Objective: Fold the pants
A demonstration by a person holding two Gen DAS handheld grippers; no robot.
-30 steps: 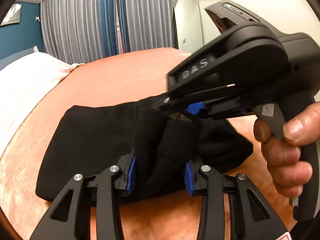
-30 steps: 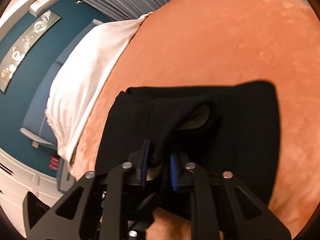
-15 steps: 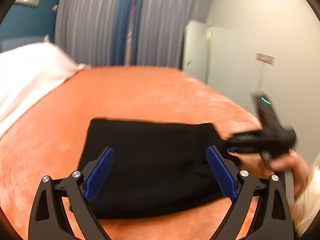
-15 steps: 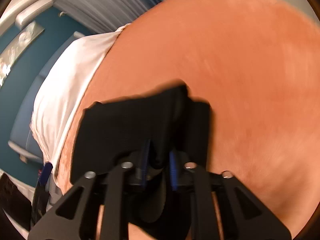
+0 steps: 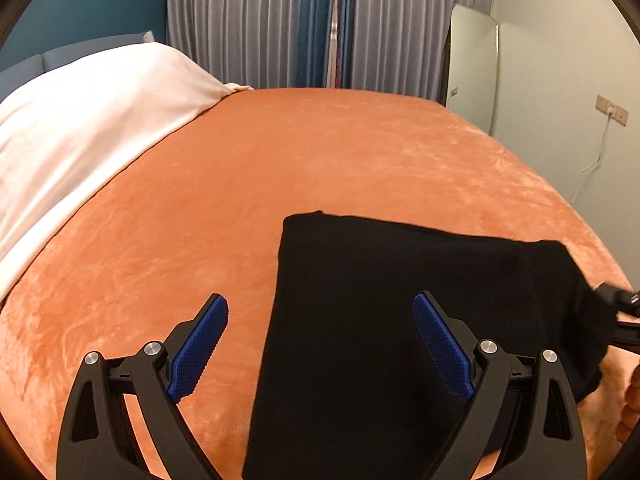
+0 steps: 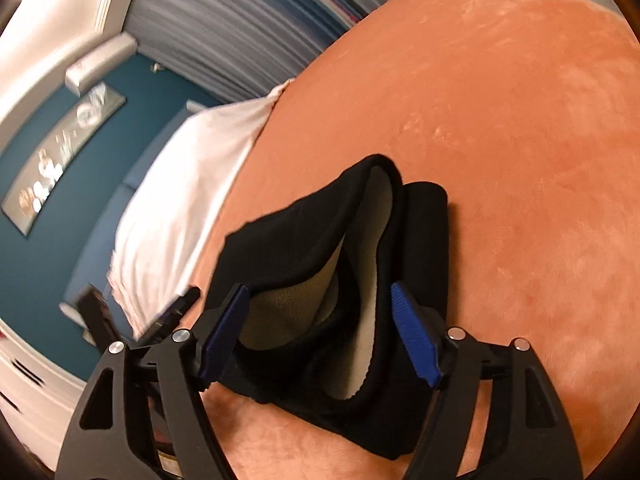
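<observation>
The black pants [image 5: 392,312] lie folded into a compact rectangle on the orange bed cover [image 5: 280,168]. My left gripper [image 5: 320,352] is open and empty, held just above the near left part of the fold. In the right wrist view the pants [image 6: 320,248] show a gaping edge with pale grey lining. My right gripper [image 6: 320,336] is open, its jaws standing either side of that edge without clamping it. Part of the right gripper [image 5: 624,308] shows at the right edge of the left wrist view.
A white duvet [image 5: 80,128] covers the left side of the bed. Grey and blue curtains [image 5: 320,20] hang behind the bed. A tall mirror [image 5: 472,68] leans on the right wall. A hand [image 5: 630,400] shows at the right edge.
Both grippers let go of the pants: the left opened first and pulled back, then the right opened. The fabric dropped onto the bed as a folded stack.
</observation>
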